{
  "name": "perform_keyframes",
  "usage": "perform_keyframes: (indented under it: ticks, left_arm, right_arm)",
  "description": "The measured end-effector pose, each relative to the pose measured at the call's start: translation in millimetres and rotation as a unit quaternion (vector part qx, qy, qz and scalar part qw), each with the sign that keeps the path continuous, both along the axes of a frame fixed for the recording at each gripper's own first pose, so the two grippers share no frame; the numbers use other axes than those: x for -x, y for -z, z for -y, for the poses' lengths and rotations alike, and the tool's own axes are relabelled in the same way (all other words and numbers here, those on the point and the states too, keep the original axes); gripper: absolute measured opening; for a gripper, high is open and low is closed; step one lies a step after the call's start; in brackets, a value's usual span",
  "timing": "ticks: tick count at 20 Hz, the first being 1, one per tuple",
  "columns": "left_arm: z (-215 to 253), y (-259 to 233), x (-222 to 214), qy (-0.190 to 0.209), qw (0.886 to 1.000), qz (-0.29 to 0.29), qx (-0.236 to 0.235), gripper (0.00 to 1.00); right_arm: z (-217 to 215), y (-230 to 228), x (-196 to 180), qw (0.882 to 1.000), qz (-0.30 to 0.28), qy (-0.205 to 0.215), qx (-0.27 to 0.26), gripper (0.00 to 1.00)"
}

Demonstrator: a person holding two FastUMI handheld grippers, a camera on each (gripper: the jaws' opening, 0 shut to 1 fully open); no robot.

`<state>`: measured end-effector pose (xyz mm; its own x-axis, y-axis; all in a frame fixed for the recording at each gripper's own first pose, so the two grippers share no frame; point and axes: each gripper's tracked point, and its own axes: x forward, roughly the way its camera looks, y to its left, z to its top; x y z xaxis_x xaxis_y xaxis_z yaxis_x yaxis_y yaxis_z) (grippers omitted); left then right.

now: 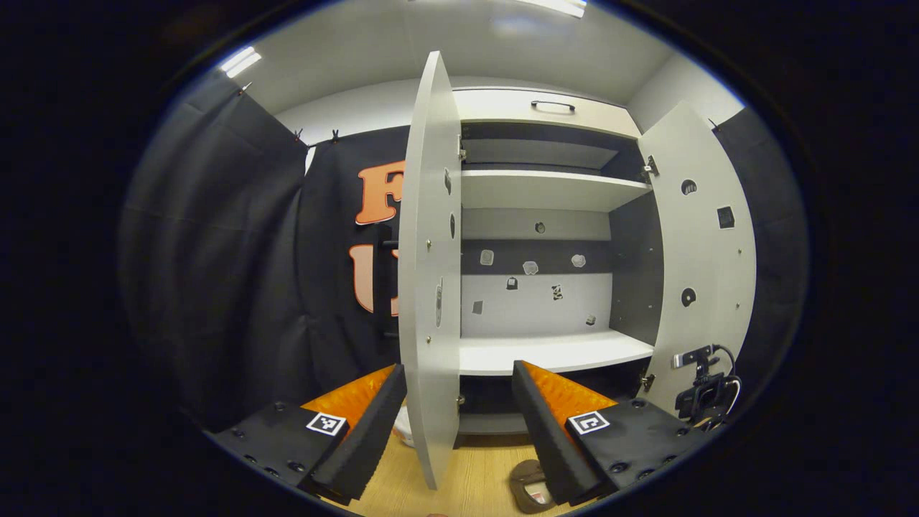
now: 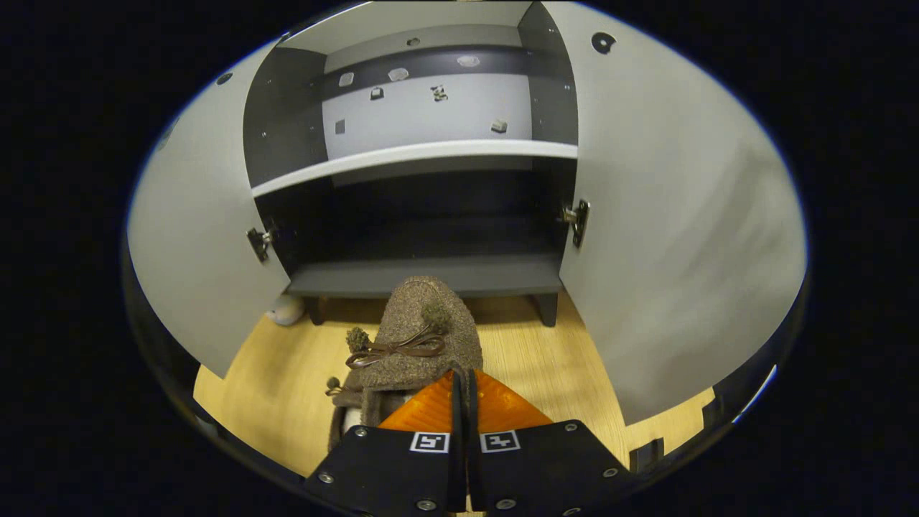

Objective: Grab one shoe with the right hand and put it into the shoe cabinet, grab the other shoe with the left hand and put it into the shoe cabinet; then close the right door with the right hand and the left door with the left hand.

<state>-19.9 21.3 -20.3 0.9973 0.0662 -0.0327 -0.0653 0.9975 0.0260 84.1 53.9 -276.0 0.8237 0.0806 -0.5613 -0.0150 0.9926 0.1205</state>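
From the right gripper view we see the right claw (image 2: 462,391) pressed together on the heel edge of a brown felt shoe (image 2: 420,337), whose toe points at the dark bottom compartment of the shoe cabinet (image 2: 423,276). Behind it, partly hidden, lies a second brown shoe (image 2: 343,402) on the wooden floor (image 2: 287,388).

From the left gripper view we see the left claw (image 1: 459,420) spread wide, pinching nothing, with the edge of the open left door (image 1: 429,287) standing between its fingers. The right door (image 1: 707,251) is swung open too. A shoe (image 1: 528,485) lies on the floor just beside the claw's right finger. A small camera on a stand (image 1: 700,391) sits by the right door, and black cloth (image 1: 230,273) hangs at the left.
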Motion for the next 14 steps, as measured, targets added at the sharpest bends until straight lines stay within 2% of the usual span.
perform_keyframes:
  ticks: [3, 5, 7, 14]
  left_arm:
    - [2, -2, -1, 0.003, 1.0, 0.005, 0.001, 0.97]
    - [2, -2, -2, 0.005, 1.0, 0.008, -0.001, 0.94]
    - [1, -2, -2, 0.005, 1.0, 0.008, 0.0, 0.97]
    - [-13, 2, -3, -0.009, 1.0, 0.004, 0.006, 0.94]
  right_arm:
    - [-14, -57, -26, 0.999, 0.031, -0.01, -0.026, 0.01]
    - [-19, -92, -51, 0.998, 0.059, -0.015, -0.021, 0.01]
    - [-22, -122, -78, 0.997, 0.078, -0.015, -0.023, 0.01]
    - [-15, -205, -178, 0.991, 0.129, -0.002, -0.021, 0.01]
